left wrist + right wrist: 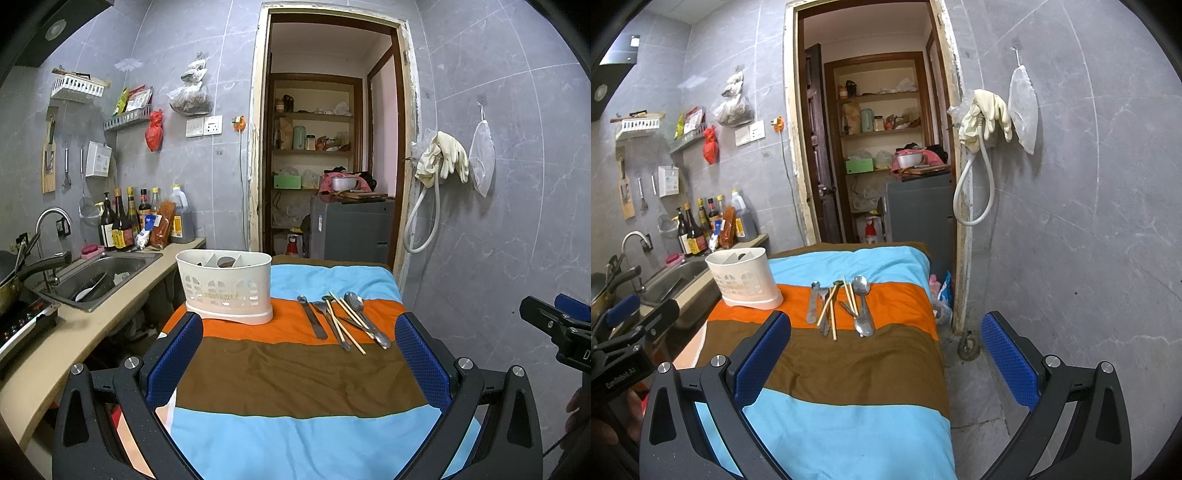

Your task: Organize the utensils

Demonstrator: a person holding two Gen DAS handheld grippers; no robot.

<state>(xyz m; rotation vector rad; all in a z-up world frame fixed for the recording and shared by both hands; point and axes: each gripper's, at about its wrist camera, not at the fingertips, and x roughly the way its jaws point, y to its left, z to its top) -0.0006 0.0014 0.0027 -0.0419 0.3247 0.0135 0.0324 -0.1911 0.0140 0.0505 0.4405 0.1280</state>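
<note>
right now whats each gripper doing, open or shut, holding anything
Left gripper: open, holding nothing, above the striped cloth.
Right gripper: open, holding nothing; the utensils lie untouched ahead of it.

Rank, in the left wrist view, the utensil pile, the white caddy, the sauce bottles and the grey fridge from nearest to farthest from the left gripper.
From the left gripper:
1. utensil pile, ahead-right on the orange stripe
2. white caddy, ahead-left; close to the pile in range, so that pair is uncertain
3. sauce bottles, on the counter behind the sink
4. grey fridge, beyond the doorway
</note>
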